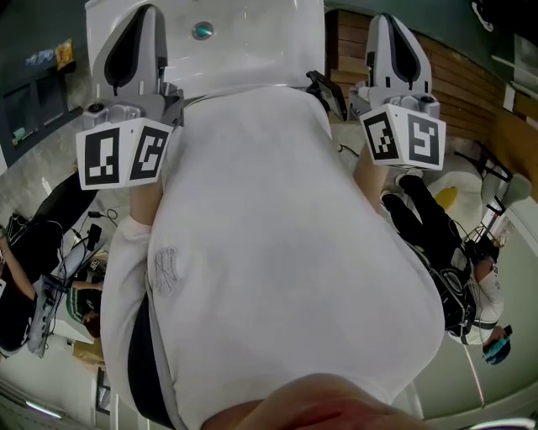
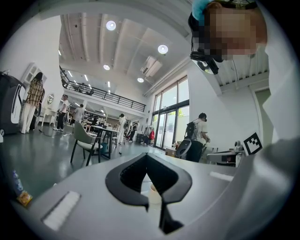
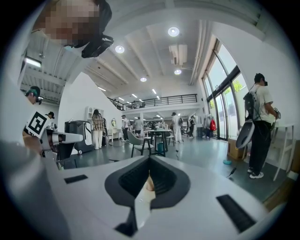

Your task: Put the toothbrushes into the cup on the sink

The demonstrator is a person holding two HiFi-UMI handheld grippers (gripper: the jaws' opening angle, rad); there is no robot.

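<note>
No toothbrush or cup shows in any view. The white sink with its round drain lies at the top of the head view, past my white shirt. My left gripper is raised at the upper left beside the sink, and my right gripper at the upper right. In the left gripper view the left gripper has its jaws together with nothing between them. My right gripper is likewise shut and empty. Both gripper cameras look out across a large hall, not at the sink.
A wooden panelled surface lies right of the sink. People sit or crouch low at the right and left of the head view. A table with chairs and a person with a backpack stand in the hall.
</note>
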